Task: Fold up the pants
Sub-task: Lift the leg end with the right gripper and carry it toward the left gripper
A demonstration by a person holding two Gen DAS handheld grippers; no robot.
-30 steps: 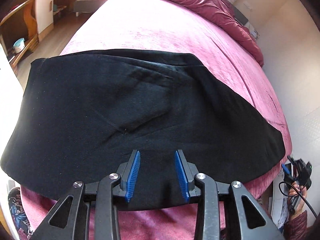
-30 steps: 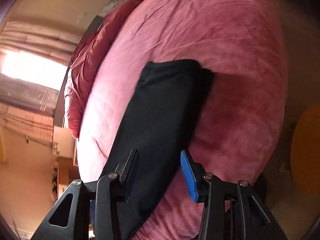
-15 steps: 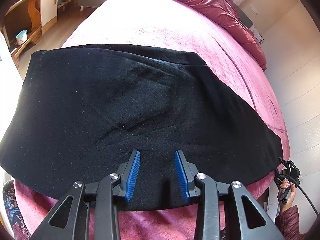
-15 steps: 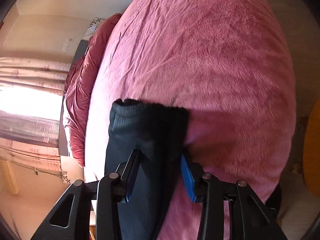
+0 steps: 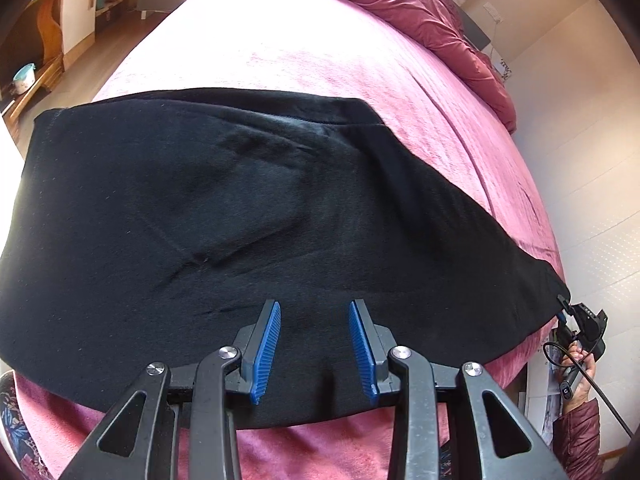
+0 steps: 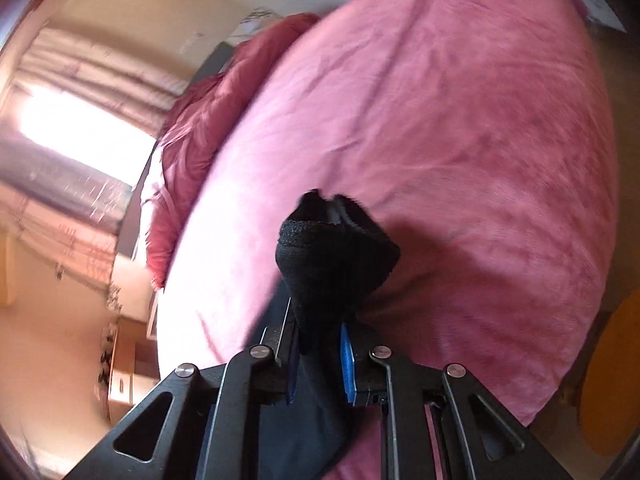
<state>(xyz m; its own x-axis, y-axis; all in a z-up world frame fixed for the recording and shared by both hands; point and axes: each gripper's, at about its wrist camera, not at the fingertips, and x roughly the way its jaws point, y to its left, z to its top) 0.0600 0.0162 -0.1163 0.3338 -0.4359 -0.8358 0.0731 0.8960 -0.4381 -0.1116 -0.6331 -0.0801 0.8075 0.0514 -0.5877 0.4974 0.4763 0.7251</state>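
One pair of black pants [image 5: 248, 216] is counted, spread across the near part of one bed [image 5: 304, 52]. One pink cover is seen on the bed, and one red duvet [image 5: 404, 4] is bunched at its far right. Two grippers are counted: the left gripper [image 5: 314, 354], and the right gripper [image 6: 318, 362]. On each gripper two fingers with blue pads are seen, so four fingers [image 5: 266, 346] in total. One end of the pants [image 6: 336, 256] is counted between the fingers of the right gripper. One hand [image 5: 576, 364] is visible at the near right. One window with curtains [image 6: 76, 128] is seen at the left in the right wrist view.
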